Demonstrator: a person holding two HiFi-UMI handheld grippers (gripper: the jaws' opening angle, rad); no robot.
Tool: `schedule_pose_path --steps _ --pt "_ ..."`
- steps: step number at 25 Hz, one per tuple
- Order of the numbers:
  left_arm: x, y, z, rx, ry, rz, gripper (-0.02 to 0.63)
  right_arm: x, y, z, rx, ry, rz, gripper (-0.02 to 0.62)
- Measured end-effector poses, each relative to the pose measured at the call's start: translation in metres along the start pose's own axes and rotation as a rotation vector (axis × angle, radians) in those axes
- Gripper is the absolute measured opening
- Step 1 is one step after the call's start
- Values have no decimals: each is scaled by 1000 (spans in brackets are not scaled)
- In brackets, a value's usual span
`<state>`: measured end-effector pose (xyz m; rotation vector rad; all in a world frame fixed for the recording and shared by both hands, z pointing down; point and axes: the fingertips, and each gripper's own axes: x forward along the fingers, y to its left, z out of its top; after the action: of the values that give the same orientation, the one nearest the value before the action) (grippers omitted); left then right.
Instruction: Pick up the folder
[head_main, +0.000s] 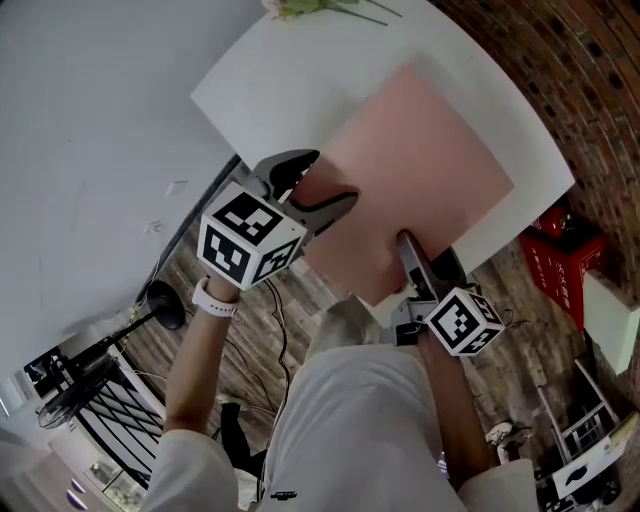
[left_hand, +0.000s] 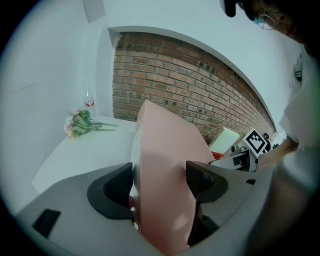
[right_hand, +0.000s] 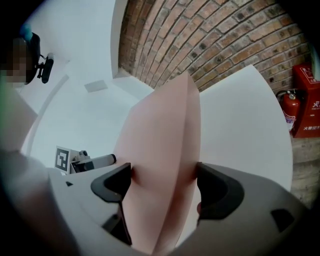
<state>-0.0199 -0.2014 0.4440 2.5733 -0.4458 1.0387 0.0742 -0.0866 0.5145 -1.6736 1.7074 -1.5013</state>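
Note:
A pink folder (head_main: 420, 160) is held by its near edge above the white table (head_main: 300, 70). My left gripper (head_main: 318, 190) is shut on the folder's left near corner. In the left gripper view the folder (left_hand: 165, 165) stands on edge between both pads, filling the gap of that gripper (left_hand: 160, 187). My right gripper (head_main: 415, 262) is shut on the right near corner. In the right gripper view the folder (right_hand: 160, 145) bulges slightly apart between the pads of that gripper (right_hand: 164, 185), with both pads pressing its two leaves.
A bunch of flowers (left_hand: 80, 122) lies at the table's far corner. A red fire-extinguisher box (head_main: 555, 255) and an extinguisher (right_hand: 289, 107) stand by the brick wall at the right. A white block (head_main: 612, 315) sits beside them. Wooden floor and a tripod (head_main: 110, 345) lie below.

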Motion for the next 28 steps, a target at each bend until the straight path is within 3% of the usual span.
schedule_pose_path --steps 11,28 --pt "-51 -14 15 -121 -191 85 341 -23 46 36 -250 -7 59 405" --pt "-150 -37 35 -176 -514 193 339 -62 143 61 -574 -29 185 405"
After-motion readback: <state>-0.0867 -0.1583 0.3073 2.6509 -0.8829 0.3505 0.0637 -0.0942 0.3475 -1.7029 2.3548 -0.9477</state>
